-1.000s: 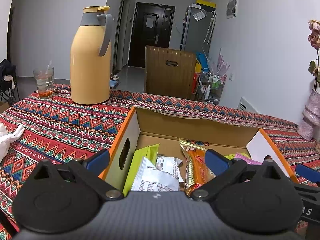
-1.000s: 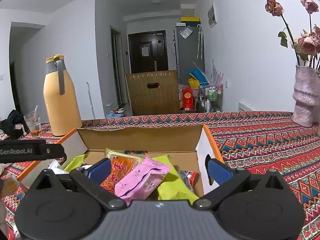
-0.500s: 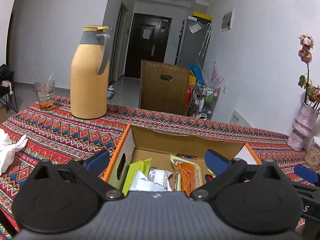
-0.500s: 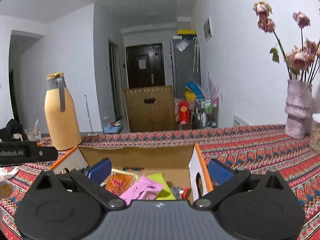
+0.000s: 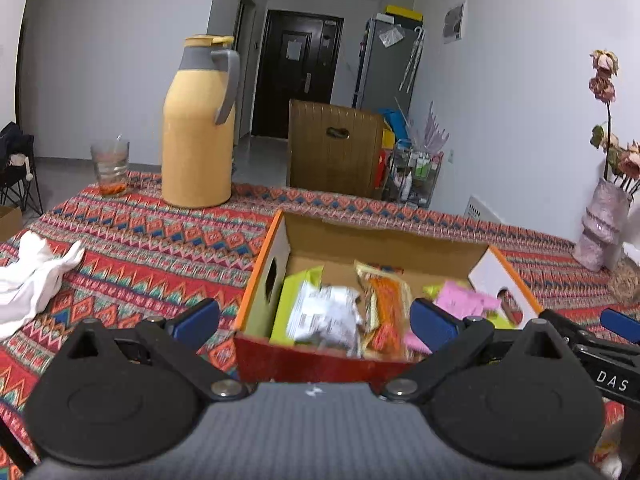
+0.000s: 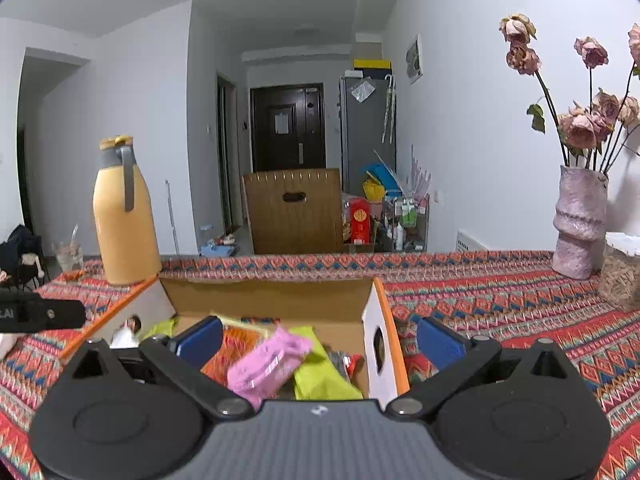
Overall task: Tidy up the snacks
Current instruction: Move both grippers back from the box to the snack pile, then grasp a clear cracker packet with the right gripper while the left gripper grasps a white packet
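Note:
An open cardboard box (image 5: 384,244) with orange-edged flaps sits on the patterned tablecloth; it also shows in the right wrist view (image 6: 272,300). Inside lie several snack packets: a white one (image 5: 324,312), an orange one (image 5: 386,304), a pink one (image 6: 264,364) and a yellow-green one (image 6: 324,376). My left gripper (image 5: 314,320) is open and empty, just in front of the box's red near wall. My right gripper (image 6: 318,338) is open and empty, straddling the box's right wall.
A yellow thermos jug (image 5: 198,128) and a drinking glass (image 5: 110,168) stand at the back left. A white cloth (image 5: 32,276) lies at the left. A pink vase of dried roses (image 6: 580,220) and a jar (image 6: 622,272) stand at the right.
Both grippers have drawn back and up from the box, so its near wall and more tablecloth show. Both stayed open and empty.

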The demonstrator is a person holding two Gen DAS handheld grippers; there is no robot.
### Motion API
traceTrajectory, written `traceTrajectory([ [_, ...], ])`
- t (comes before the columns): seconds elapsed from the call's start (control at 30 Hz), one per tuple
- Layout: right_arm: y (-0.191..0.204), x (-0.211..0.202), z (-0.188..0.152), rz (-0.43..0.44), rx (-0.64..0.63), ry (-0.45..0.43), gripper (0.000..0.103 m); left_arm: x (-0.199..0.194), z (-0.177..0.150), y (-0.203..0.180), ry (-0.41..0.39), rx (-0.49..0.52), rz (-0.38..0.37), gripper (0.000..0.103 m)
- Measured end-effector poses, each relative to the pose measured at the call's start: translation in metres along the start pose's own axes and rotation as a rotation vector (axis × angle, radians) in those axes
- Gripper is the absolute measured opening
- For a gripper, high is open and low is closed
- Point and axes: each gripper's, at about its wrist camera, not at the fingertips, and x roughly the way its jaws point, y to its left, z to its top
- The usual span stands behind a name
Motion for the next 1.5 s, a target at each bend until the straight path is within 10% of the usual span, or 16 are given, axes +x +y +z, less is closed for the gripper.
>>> traceTrajectory([
  [0.63,-0.031,-0.052,-0.083,-0.058,0.018,0.219,0.103,-0.024,-0.084,0.028,0.063,0.058,0.03,0.103],
  [1.13,-0.072,-0.02,-0.089,-0.135,0.107,0.335,0.102,-0.021,-0.088,0.037,0.069,0.015,0.01,0.103],
  [1.5,-0.062,-0.018,-0.099,-0.116,0.05,0.301,0.058,-0.02,-0.088,0.039,0.074,0.0,0.006,0.103],
])
